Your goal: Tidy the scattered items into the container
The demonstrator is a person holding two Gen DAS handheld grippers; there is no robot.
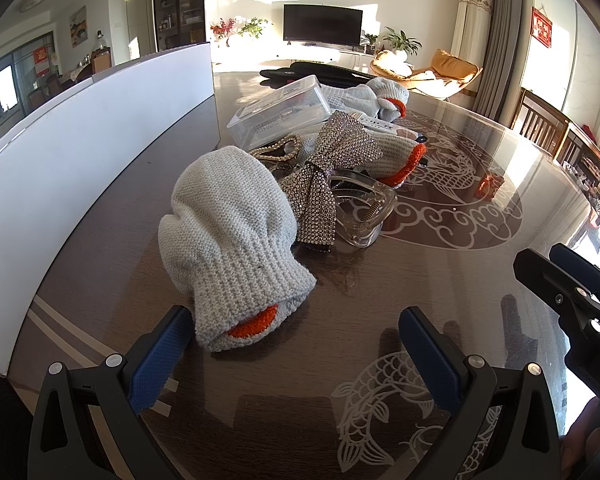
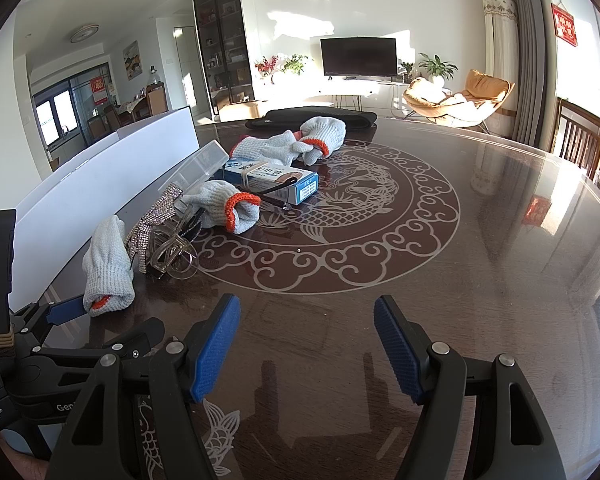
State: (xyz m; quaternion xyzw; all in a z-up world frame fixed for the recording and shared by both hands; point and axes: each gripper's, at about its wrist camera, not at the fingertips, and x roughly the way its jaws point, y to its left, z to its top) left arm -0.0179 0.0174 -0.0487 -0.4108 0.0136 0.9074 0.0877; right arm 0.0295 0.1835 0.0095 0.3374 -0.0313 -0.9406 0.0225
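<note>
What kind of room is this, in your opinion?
Most likely a home living and dining room: a television on a low stand, an orange lounge chair, and a large dark dining table with wooden chairs.

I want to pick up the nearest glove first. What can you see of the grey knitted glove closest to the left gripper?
The grey knitted glove with an orange-lined cuff lies bunched on the dark glossy table, cuff toward the left gripper, whose jaws stand open before it. Its far side rests against the rhinestone bow.
</note>
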